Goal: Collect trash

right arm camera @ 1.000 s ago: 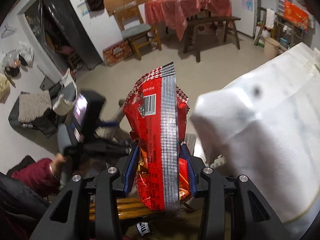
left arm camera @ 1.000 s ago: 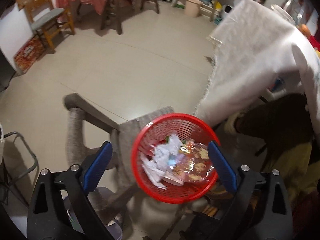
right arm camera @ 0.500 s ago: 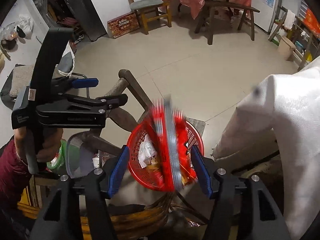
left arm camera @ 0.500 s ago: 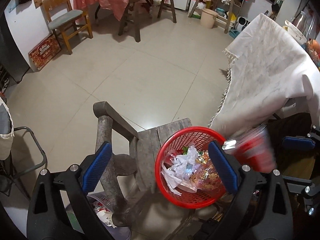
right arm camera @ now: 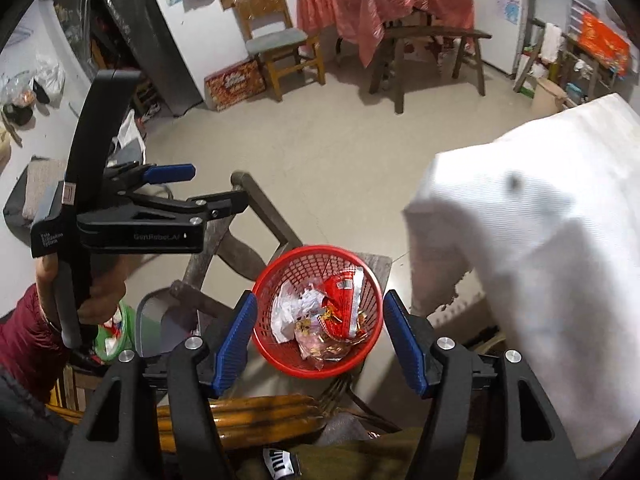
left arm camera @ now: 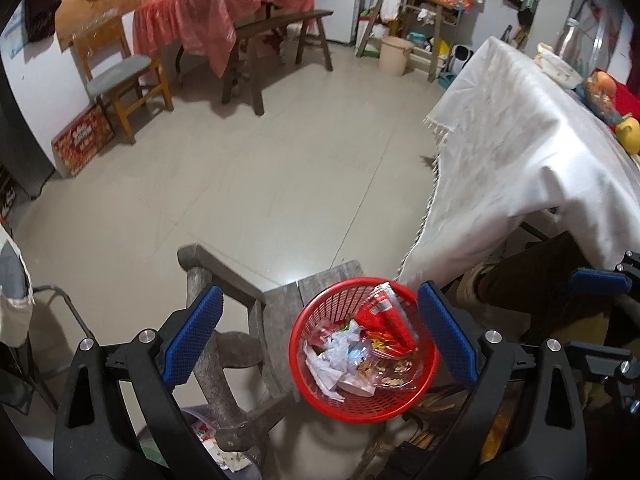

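A red mesh basket [left arm camera: 320,398] [right arm camera: 264,344] stands on a worn wooden chair [left arm camera: 280,312]. It holds crumpled white paper [left arm camera: 336,354] [right arm camera: 292,308] and a red snack bag [left arm camera: 384,320] [right arm camera: 344,300] lying on top. My left gripper [left arm camera: 320,338] is open and empty above the basket and chair. My right gripper [right arm camera: 318,336] is open and empty, its blue pads either side of the basket. The left gripper also shows in the right wrist view [right arm camera: 152,204], held by a hand.
A table under a white cloth [left arm camera: 520,140] [right arm camera: 540,240] stands close on the right. A grey bin [right arm camera: 160,332] with trash sits left of the chair. A wooden chair [left arm camera: 120,80], a bench [left arm camera: 280,36] and a red-covered table [left arm camera: 224,4] stand at the far side of the tiled floor.
My right gripper carried the red snack bag over the basket, opened and let it go; the bag now lies in the basket. The left gripper stayed open and tilted up.
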Available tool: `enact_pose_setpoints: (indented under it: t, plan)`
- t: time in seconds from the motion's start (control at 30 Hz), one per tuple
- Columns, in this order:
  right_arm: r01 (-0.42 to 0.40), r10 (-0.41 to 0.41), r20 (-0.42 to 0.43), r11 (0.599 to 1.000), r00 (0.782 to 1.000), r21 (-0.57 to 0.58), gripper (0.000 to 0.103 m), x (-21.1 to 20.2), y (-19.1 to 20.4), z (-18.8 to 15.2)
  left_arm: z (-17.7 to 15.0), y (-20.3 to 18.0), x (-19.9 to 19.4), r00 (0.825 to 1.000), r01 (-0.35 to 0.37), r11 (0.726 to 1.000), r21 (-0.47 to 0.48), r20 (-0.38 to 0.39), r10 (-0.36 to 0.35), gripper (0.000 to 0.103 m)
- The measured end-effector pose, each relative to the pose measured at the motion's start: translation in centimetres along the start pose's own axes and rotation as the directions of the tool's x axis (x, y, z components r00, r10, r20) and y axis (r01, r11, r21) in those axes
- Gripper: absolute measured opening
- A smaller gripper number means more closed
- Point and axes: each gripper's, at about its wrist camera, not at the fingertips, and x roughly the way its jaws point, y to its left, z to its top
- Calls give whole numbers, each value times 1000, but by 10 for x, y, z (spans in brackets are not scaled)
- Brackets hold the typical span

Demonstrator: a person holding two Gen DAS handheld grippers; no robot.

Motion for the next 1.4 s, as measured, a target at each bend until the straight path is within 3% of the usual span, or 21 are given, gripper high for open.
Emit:
enact_pose_setpoints:
  t: [0.57, 1.0, 1.23, 1.4]
  plan:
    - [32, -50, 223, 996, 974, 82, 70, -99, -28, -31, 16, -94, -82, 983, -15, 979, 204, 184, -23, 96]
    - [21, -77, 342, 987, 936, 162, 76, -151, -70, -64, 17, -162, -111, 974, -17, 957, 290, 220, -49, 96]
    - [38, -106, 380, 982, 919, 184, 77, -161, -98, -75, 36, -186, -105, 980, 36, 982, 186, 187, -72, 96]
    - [28, -108, 420, 981, 901, 192, 79, -173, -124, -78, 59, -201, -107, 981, -5, 994, 105, 195, -16, 96]
